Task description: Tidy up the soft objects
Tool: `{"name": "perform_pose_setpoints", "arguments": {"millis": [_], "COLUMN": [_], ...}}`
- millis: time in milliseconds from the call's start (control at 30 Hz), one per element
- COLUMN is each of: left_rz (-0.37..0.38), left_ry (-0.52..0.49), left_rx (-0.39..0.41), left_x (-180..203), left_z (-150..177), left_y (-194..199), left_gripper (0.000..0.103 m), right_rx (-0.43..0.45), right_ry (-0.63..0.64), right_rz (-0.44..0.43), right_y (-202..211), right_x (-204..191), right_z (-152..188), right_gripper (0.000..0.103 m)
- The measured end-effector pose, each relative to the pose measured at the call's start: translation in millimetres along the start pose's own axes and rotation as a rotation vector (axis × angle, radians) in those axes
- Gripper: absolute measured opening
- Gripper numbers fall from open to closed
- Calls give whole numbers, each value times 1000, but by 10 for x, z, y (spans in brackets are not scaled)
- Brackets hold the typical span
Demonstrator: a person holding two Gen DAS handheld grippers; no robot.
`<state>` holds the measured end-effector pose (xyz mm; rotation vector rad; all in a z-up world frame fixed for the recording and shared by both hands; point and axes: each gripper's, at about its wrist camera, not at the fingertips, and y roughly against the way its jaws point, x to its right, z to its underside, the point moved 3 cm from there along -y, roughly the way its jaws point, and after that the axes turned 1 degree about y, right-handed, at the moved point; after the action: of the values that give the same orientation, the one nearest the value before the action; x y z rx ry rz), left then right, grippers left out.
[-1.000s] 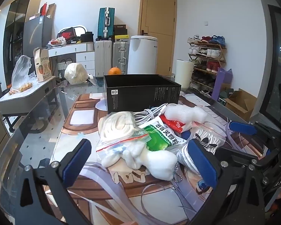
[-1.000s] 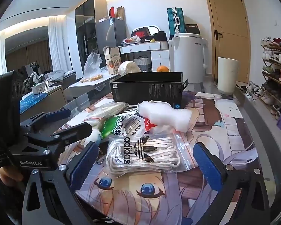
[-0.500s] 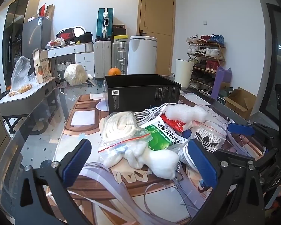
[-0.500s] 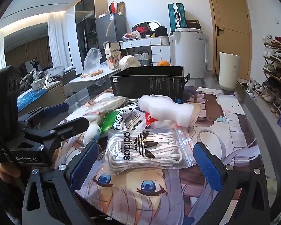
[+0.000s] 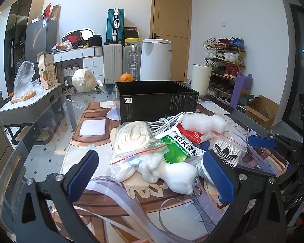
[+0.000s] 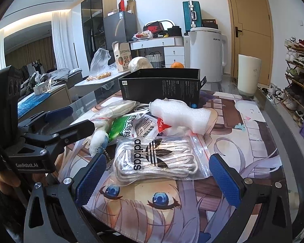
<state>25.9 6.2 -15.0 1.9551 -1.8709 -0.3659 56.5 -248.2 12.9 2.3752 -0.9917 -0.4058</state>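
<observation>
Soft items are sitting in a pile mid-table, just in front of the black box (image 5: 156, 99), which is standing open-topped; its inside is not showing. White plush toy (image 5: 172, 172) is lying at the pile's near edge, partly tucked under the zip bag of cream cord (image 5: 135, 139). Green sachet (image 5: 178, 147) is wedged between that bag and the adidas lace bag (image 6: 158, 158); red packet (image 5: 190, 134) is mostly covered. White foam wrap (image 6: 180, 115) is lying across the back, hiding most of the white cable (image 5: 166, 121). Everything is resting on the printed mat (image 6: 243, 141) on the glass table (image 5: 40, 133). Left tongs (image 5: 152, 174) are hovering open around the plush, not touching it. Right tongs (image 6: 158, 178) are hovering open around the lace bag, gripping nothing. A hand (image 6: 8, 182) is showing under the left rig, mostly cut off.
</observation>
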Motion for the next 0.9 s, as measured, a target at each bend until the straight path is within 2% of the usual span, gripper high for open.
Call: {"name": "perform_pose_setpoints", "arguments": {"millis": [900], "left_rz": [-13], "left_ry": [20], "left_rx": [17], "left_x": [-93], "left_z": [-55], "left_y": [45], "left_gripper": [103], "right_rx": [-12], "right_ry": [9], "right_rz": [0], "right_y": [-37], "right_x": [-23], "right_z": [24], "right_gripper": [103]}}
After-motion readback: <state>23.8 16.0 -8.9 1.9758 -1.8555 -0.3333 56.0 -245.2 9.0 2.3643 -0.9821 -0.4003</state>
